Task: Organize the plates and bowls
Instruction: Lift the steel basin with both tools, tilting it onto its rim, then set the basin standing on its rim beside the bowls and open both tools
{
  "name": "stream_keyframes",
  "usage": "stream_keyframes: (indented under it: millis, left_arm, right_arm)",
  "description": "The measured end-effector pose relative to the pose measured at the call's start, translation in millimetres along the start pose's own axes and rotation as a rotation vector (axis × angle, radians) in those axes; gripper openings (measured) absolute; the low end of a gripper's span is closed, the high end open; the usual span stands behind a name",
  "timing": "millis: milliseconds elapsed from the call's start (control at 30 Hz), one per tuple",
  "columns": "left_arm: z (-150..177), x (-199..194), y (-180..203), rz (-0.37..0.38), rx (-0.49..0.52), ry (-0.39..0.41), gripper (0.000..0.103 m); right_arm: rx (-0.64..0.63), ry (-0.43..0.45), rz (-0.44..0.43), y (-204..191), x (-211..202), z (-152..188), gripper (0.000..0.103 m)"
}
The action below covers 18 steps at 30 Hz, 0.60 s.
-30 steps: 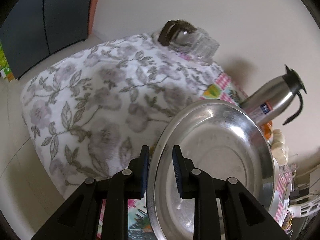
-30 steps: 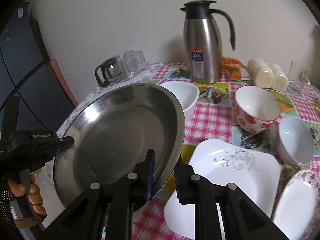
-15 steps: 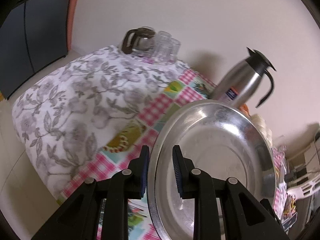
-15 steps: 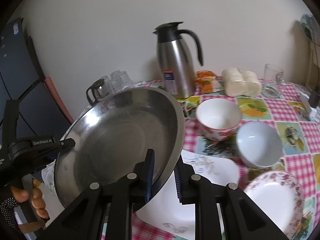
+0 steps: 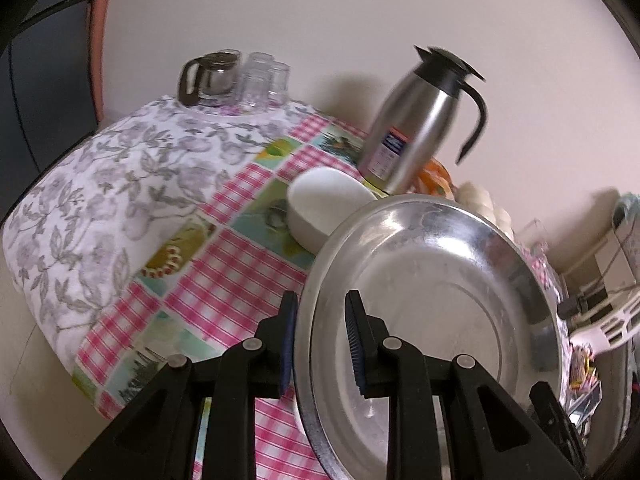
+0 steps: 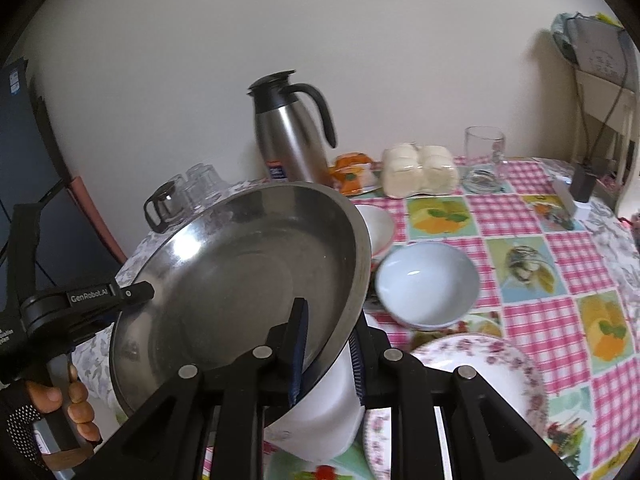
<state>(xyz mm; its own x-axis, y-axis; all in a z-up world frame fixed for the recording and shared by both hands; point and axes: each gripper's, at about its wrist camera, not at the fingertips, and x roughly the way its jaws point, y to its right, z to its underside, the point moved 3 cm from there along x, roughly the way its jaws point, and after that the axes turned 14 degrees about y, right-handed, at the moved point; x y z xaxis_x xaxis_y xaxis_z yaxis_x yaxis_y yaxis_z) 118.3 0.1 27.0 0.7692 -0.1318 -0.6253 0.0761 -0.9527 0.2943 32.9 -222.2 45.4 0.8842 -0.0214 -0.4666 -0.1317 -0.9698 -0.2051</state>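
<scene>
A large steel plate point(image 5: 436, 300) point(image 6: 248, 276) hangs tilted above the table, held by both grippers at opposite rims. My left gripper point(image 5: 320, 340) is shut on its near rim. My right gripper point(image 6: 328, 352) is shut on the other rim; the left gripper's body point(image 6: 80, 304) and the hand holding it show at that view's left. Below the plate lie a white square plate point(image 6: 320, 420), a pale blue bowl point(image 6: 428, 284), a floral plate point(image 6: 480, 376) and a white bowl point(image 5: 324, 204) point(image 6: 376, 224).
A steel thermos jug point(image 5: 416, 120) point(image 6: 288, 128) stands at the back of the checked tablecloth point(image 6: 560, 256). A glass pot and tumblers point(image 5: 232, 76) sit at the back left on floral cloth. Wrapped buns point(image 6: 420, 168), an orange packet point(image 6: 352, 168) and a glass mug point(image 6: 484, 148) are by the wall.
Both grippers carried the steel plate rightward along the table and slightly up. The red-patterned bowl is now hidden behind the plate, and the table's right end has come into sight.
</scene>
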Motion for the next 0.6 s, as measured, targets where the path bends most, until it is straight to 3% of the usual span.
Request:
stream_keyframes:
  millis: [267, 600]
  left_arm:
    - [20, 8, 28, 0.024, 0.053, -0.044, 0.024]
    - [33, 24, 27, -0.022, 0.071, -0.107, 0.025]
  right_arm:
    - [0.027, -0.022, 0.039, 34, -8, -1, 0.021]
    - [0.044, -0.094, 0.064, 44, 11, 18, 0.024]
